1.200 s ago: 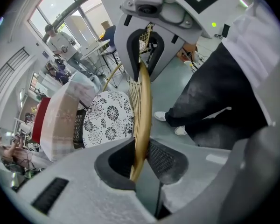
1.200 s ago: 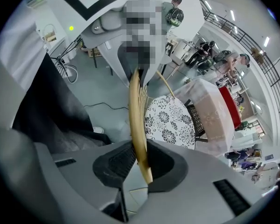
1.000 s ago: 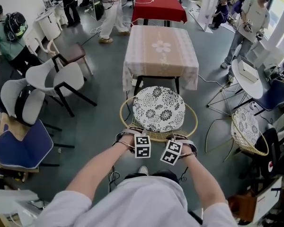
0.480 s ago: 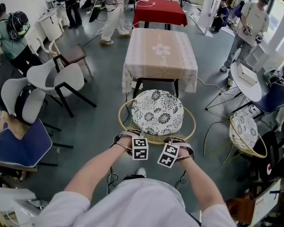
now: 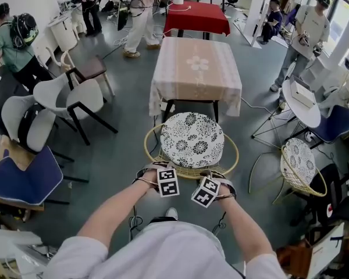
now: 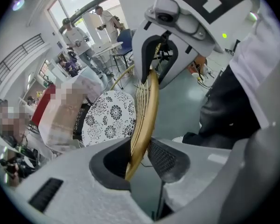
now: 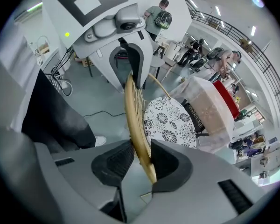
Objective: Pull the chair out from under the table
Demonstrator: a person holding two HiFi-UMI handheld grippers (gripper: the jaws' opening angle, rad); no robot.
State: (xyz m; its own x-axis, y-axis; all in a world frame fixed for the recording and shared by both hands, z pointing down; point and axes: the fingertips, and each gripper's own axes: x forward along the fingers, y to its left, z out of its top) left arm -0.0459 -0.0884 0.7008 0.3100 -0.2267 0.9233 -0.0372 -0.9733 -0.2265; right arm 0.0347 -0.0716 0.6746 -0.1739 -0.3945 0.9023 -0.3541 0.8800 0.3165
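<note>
Moved: my left claw (image 6: 140,155) and right claw (image 7: 139,160) have both just been opening, with the rim (image 6: 147,101) between each pair of jaws. The chair (image 5: 192,141) has barely shifted.

Claw views only: each pair of jaws stands narrowly apart. The rim leans on one pad, with a clear gap to the other pad (image 6: 165,157). Neither claw clamps it.

Head view only: the claws sit side by side at the chair's near rim, pointing steeply down. My bare forearms (image 5: 122,208) converge on them. The chair stands just before the surface (image 5: 196,63), its far edge at the cloth's (image 5: 163,92) hem.

Materials:
- Rim: a golden hoop with thin woven strands.
- Cushion (image 7: 170,120): round, white with black flowers.
- Pads: dark and ribbed.
- Cloth: pale pink with a flower motif.
</note>
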